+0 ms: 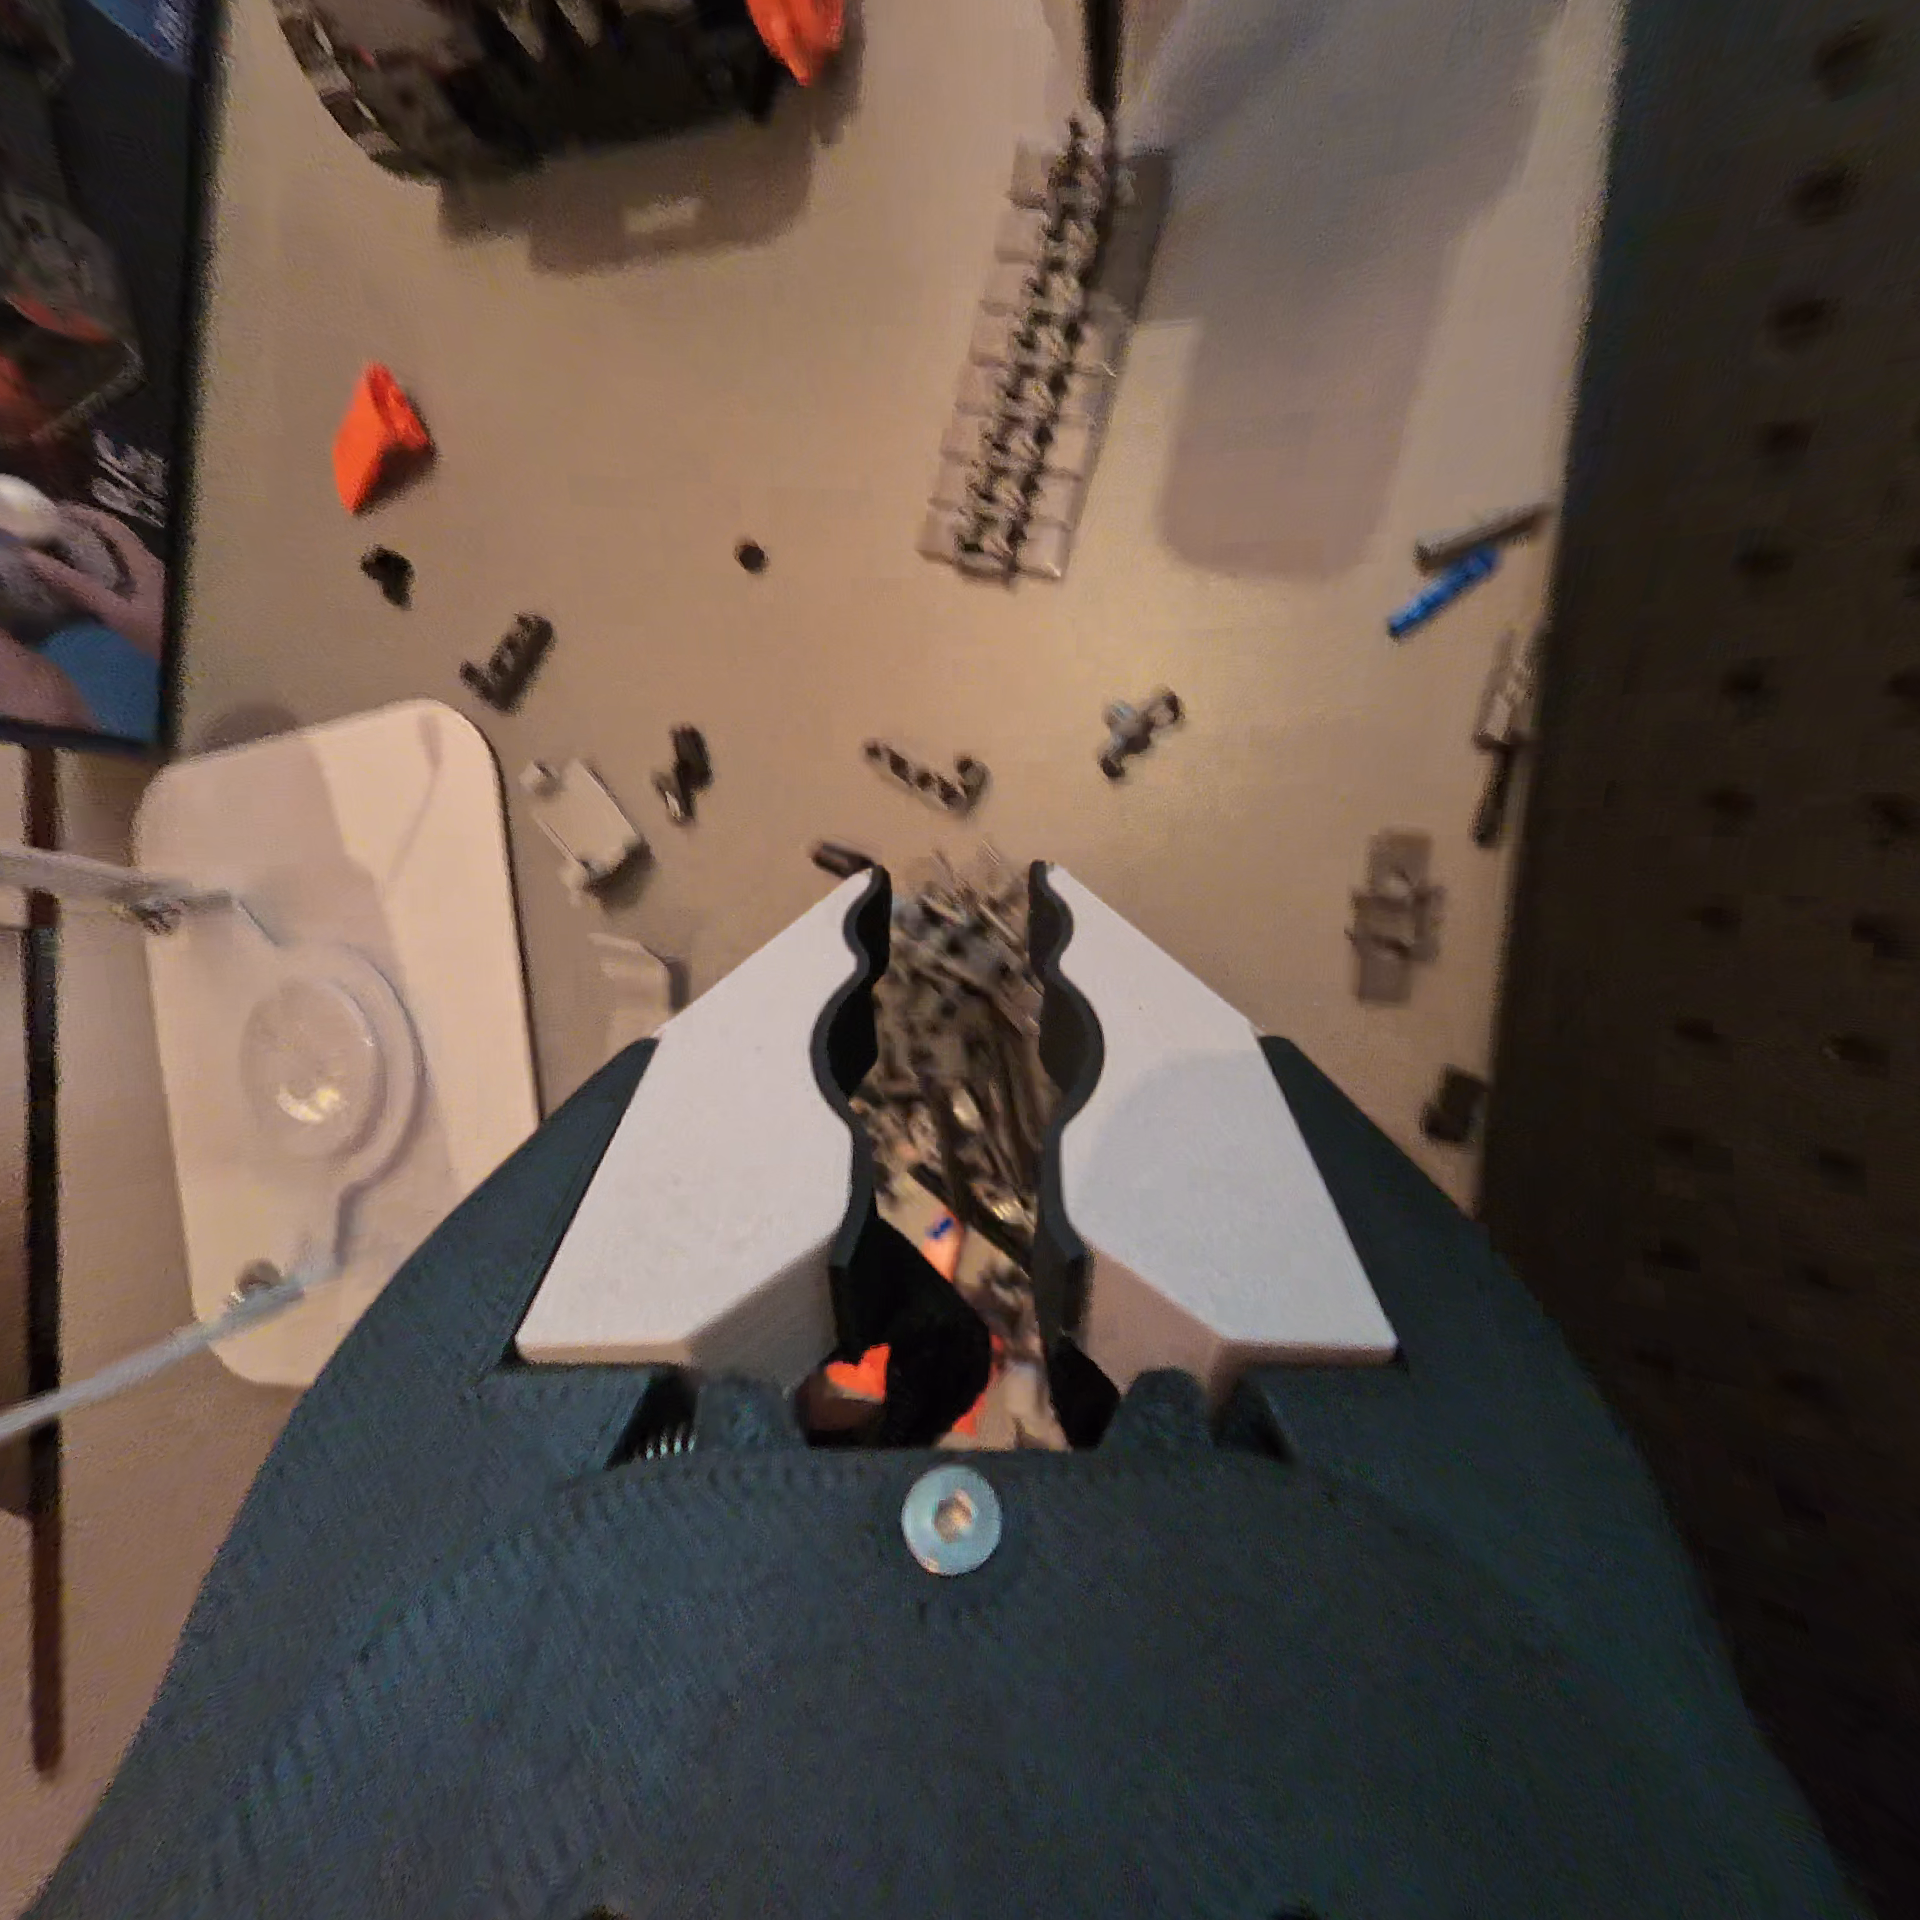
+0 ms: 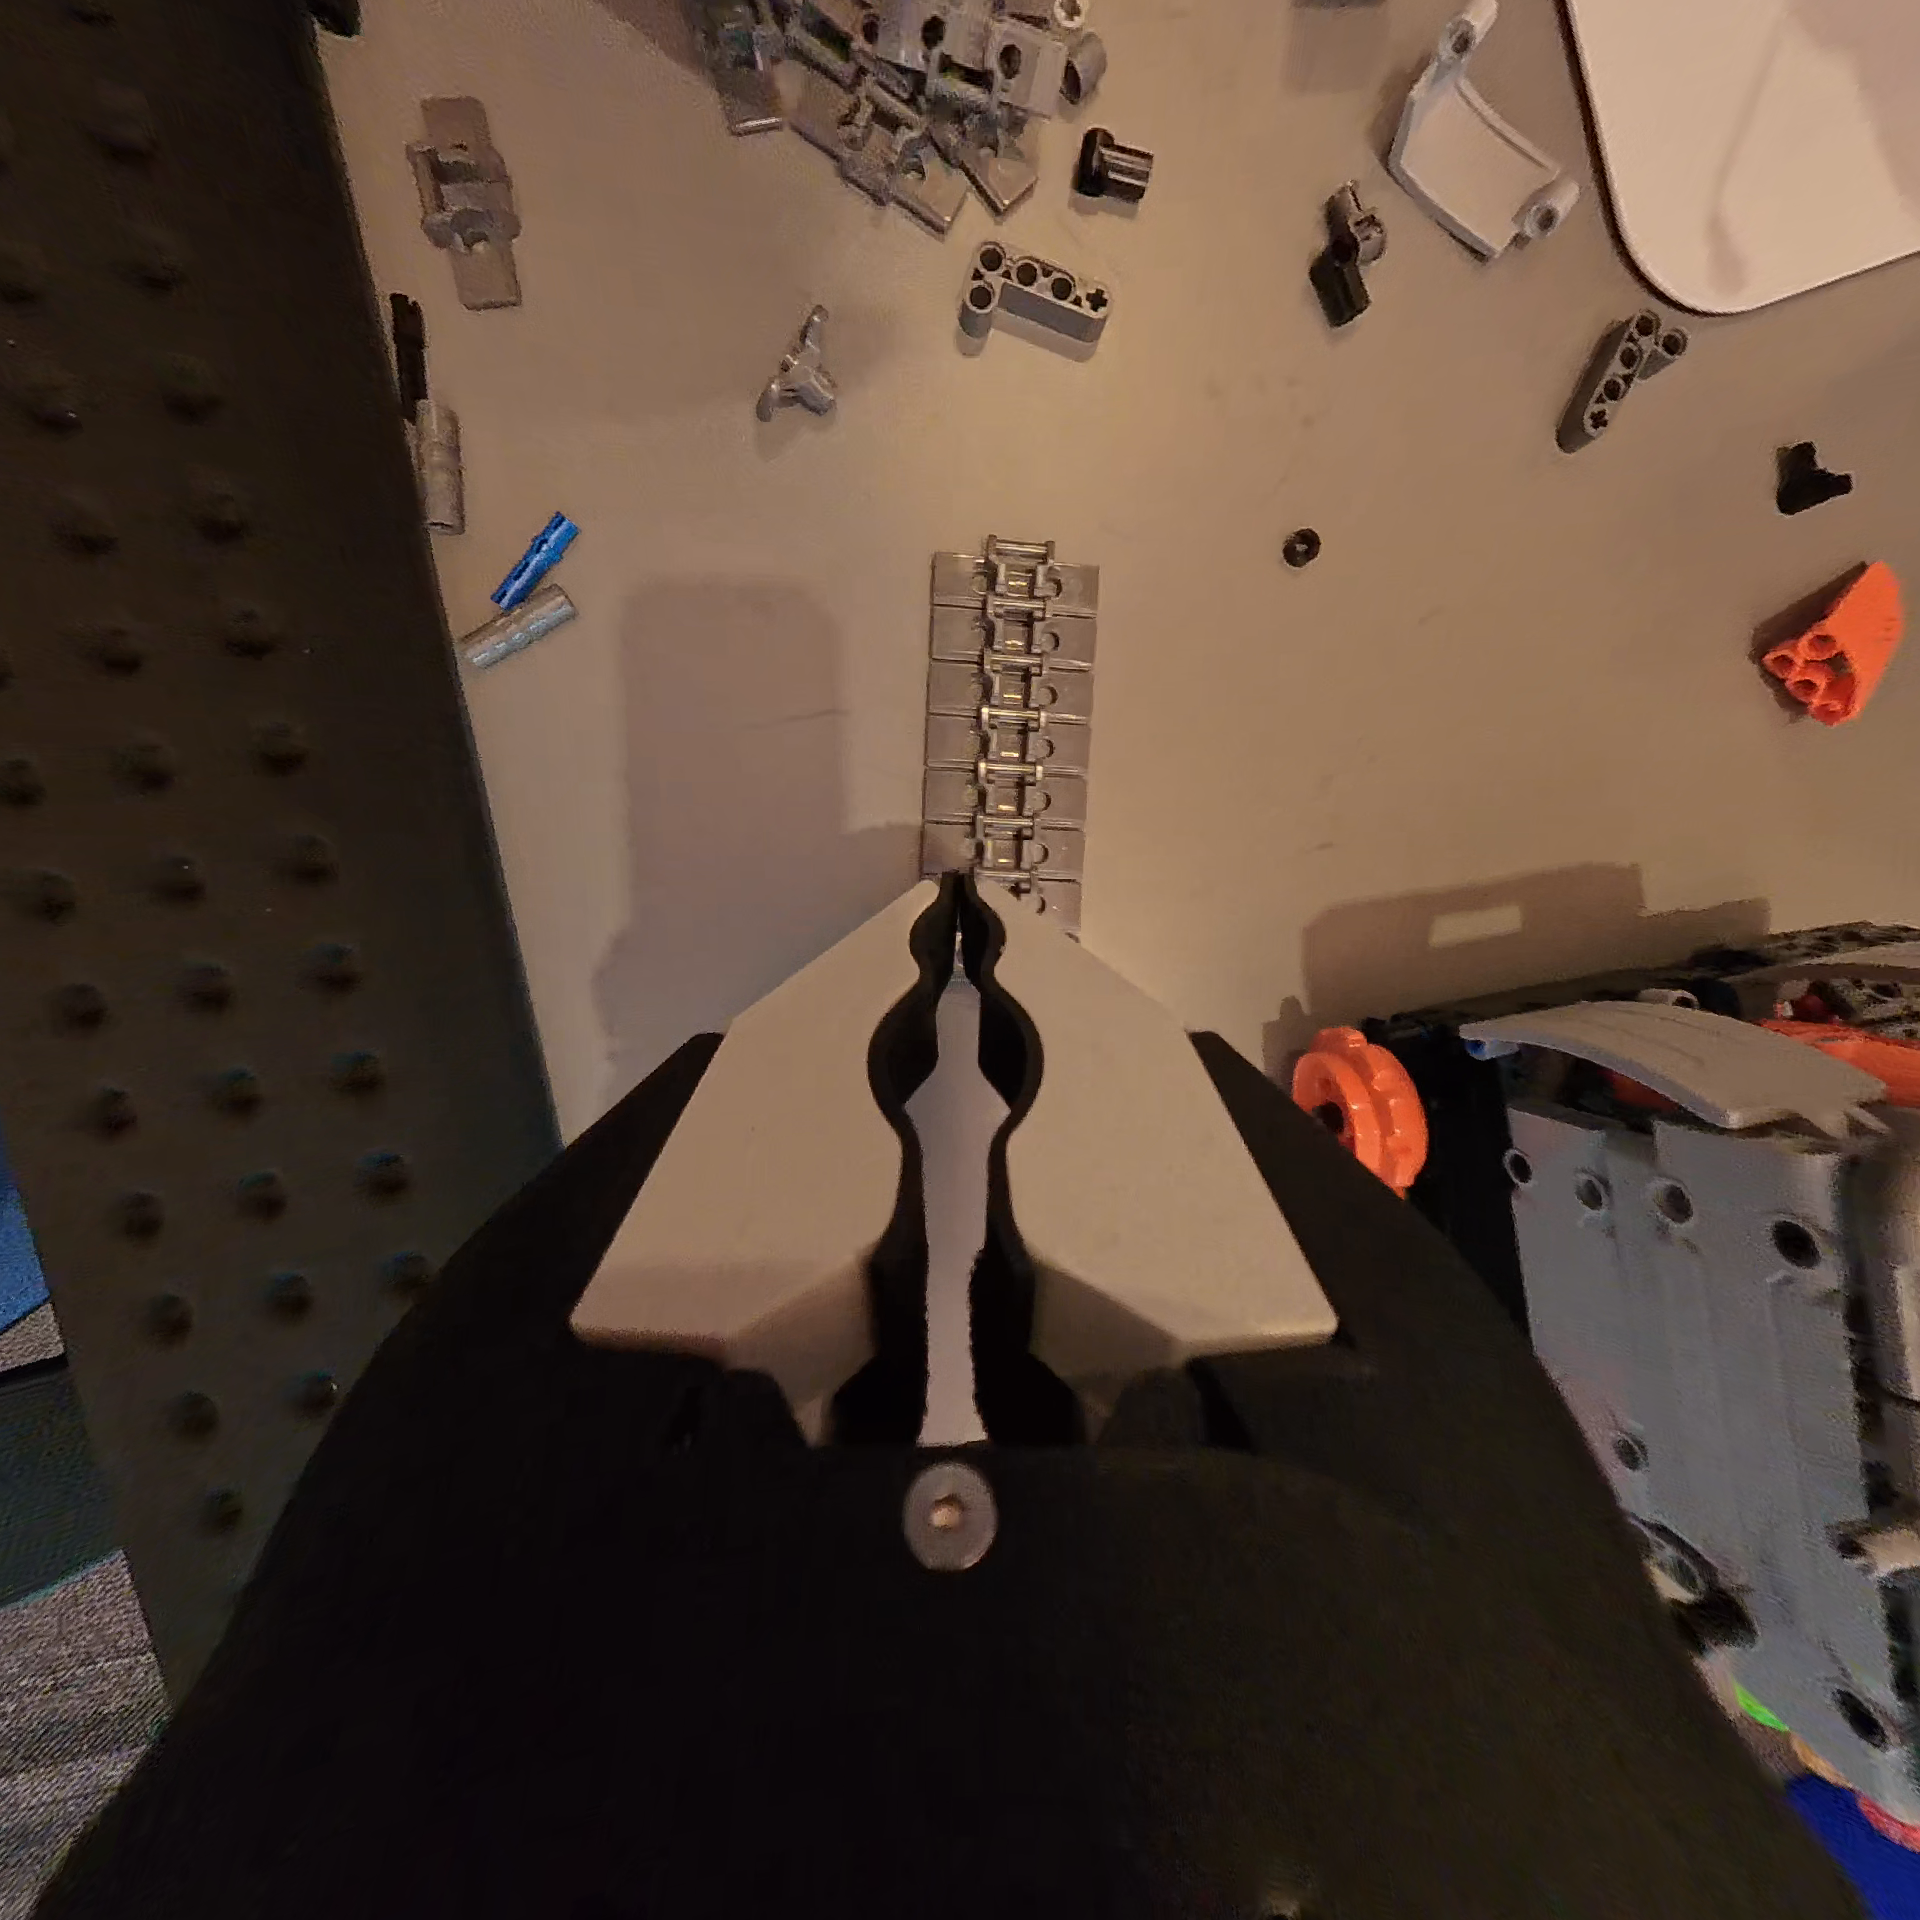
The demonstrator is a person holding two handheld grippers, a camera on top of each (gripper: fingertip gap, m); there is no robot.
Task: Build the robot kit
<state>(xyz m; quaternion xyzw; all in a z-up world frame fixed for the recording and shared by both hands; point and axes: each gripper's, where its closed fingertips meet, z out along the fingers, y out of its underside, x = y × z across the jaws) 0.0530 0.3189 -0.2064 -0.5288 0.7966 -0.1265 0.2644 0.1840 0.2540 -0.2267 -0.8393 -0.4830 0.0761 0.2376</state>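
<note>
My left gripper point(image 1: 961, 883) is open and hovers just above a pile of small grey link pieces point(image 1: 956, 997), which shows through the gap between its jaws. My right gripper point(image 2: 958, 883) is shut, its tips pinched at the near end link of a flat grey track strip point(image 2: 1013, 717) that lies straight on the beige table. The same strip shows blurred in the left wrist view point(image 1: 1034, 364). The pile also shows at the top of the right wrist view point(image 2: 914, 94).
Loose grey and black pieces are scattered around, with an orange wedge piece point(image 2: 1834, 649) and a blue pin point(image 2: 535, 556). A partly built grey and orange model point(image 2: 1714, 1247) stands at the right. A white tray point(image 1: 343, 935) and a dark studded board point(image 2: 208, 727) flank the area. The gap from one gripper's tips to the other's is roughly 15 cm. Left tips and right tips are each some 11 cm from the blue pin point(image 2: 535, 556). The left camera catches it too, in the left wrist view point(image 1: 1434, 592).
</note>
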